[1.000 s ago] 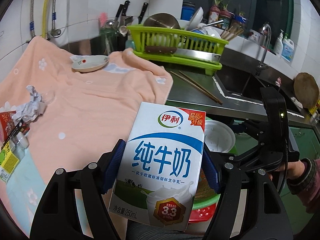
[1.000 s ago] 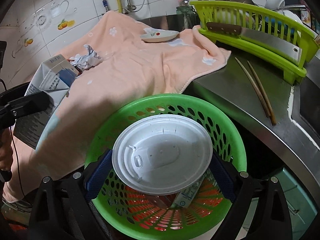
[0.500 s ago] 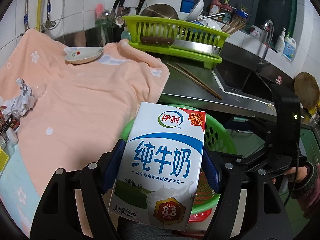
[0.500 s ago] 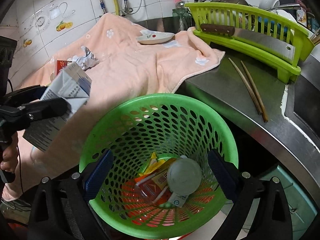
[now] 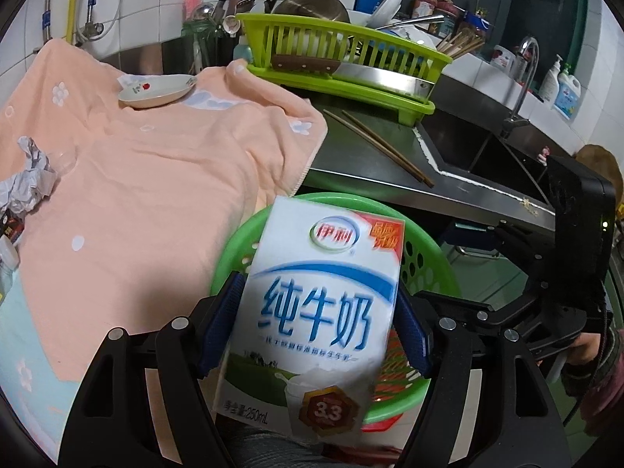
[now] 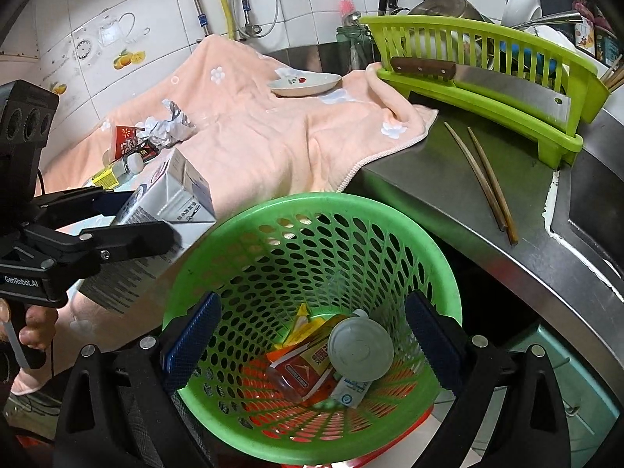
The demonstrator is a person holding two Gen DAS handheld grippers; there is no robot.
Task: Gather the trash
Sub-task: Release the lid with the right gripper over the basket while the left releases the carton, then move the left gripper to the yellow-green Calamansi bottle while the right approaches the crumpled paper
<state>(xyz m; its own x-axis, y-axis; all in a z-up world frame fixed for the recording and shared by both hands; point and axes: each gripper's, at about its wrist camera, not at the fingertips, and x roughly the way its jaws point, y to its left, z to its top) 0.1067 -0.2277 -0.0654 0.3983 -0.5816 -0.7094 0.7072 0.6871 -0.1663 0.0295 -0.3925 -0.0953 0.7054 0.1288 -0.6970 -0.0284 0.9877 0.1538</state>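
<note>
A white and blue milk carton point(image 5: 323, 312) is clamped between the blue pads of my left gripper point(image 5: 318, 327), tilted just above the near rim of the green mesh basket point(image 5: 234, 257). In the right wrist view that carton point(image 6: 167, 202) hangs at the basket's left edge. My right gripper point(image 6: 314, 345) stands open over the basket point(image 6: 312, 199) with nothing between its fingers. A white plastic lid point(image 6: 360, 351) lies at the bottom on red and orange wrappers. Crumpled paper point(image 6: 171, 124), a red wrapper point(image 6: 126, 142) and a small yellow-labelled bottle point(image 6: 117, 171) lie on the peach towel point(image 5: 136, 175).
A small plate point(image 5: 156, 91) rests on the towel's far side. A green dish rack point(image 5: 343, 62) with a cleaver point(image 6: 487, 82) lines the back of the steel counter. Two chopsticks point(image 5: 378, 148) lie in front of it. The sink point(image 5: 479, 148) is to the right.
The white lid left my right gripper and fell into the basket. My left gripper carried the milk carton right and down, from over the towel to above the basket rim.
</note>
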